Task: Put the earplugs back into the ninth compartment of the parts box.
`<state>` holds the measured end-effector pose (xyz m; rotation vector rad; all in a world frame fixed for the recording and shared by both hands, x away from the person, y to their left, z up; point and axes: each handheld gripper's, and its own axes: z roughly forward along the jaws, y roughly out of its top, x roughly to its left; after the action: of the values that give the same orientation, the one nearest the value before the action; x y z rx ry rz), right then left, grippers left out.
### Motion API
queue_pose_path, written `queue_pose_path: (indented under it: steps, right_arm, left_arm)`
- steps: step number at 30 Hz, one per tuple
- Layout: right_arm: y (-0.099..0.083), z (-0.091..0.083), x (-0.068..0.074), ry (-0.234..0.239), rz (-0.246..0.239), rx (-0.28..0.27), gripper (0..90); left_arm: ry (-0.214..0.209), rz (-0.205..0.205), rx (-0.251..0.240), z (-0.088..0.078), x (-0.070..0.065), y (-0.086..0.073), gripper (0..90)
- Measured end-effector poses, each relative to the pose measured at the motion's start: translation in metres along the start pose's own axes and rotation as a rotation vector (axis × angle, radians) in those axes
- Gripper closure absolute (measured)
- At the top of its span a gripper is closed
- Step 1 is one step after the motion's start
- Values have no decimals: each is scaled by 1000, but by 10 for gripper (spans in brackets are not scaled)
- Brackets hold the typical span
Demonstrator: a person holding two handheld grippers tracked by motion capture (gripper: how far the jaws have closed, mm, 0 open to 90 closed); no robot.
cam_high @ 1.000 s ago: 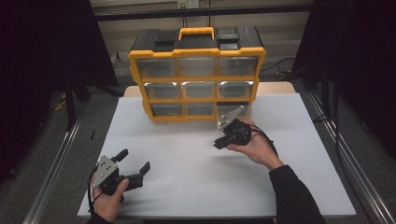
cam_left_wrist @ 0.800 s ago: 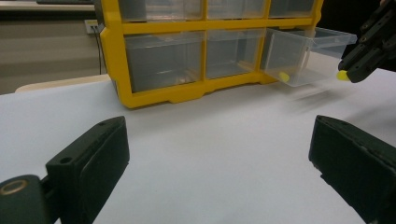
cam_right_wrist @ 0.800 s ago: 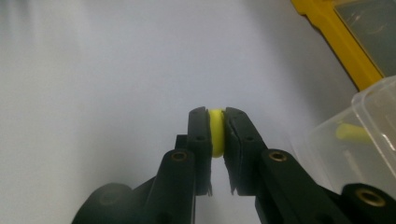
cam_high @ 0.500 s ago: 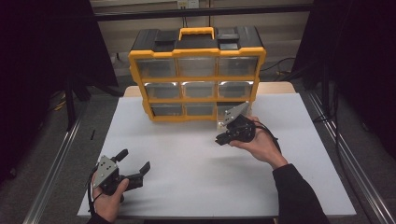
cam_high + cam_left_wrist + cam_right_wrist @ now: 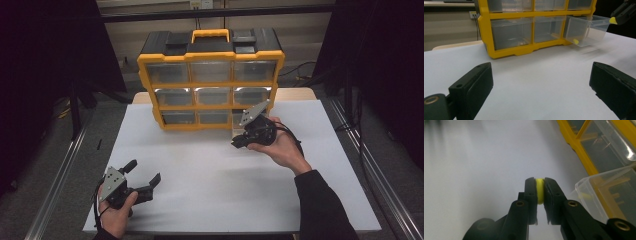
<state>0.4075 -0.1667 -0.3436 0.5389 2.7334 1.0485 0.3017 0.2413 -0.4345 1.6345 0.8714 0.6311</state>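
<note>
Two grippers are seen from the high view: the left gripper (image 5: 145, 176) is rested low on the table (image 5: 210, 175), jaws spread wide. Over in the right gripper view, the right gripper (image 5: 539, 185) is clamped on a small yellow piece (image 5: 539, 190), held beside the pulled-out clear drawer (image 5: 606, 192).

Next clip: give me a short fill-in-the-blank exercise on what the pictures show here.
1. The right claw is shut on a small ____ piece.
2. The left claw stands ____ above the white table.
3. The pulled-out clear drawer belongs to the organizer's ____ row.

Missing words: yellow; open; bottom
</note>
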Motion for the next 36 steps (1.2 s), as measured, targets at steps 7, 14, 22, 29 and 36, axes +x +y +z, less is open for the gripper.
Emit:
queue_pose_path:
  steps: [7,14,22,29,36]
  right_arm:
    - [7,-9,-4,-18,-4,-6,810]
    - [12,-17,-8,-32,-5,-5,811]
    - [21,-27,-13,-50,-9,0,810]
    - [23,-37,-23,-77,11,1,810]
    - [21,-42,-33,-98,36,16,809]
  left_arm:
    - [-1,1,-1,0,0,0,51]
    - [-2,1,0,0,0,0,51]
    - [-4,1,-2,0,0,0,51]
    - [-1,4,0,0,0,0,51]
    - [-4,6,0,1,0,0,51]
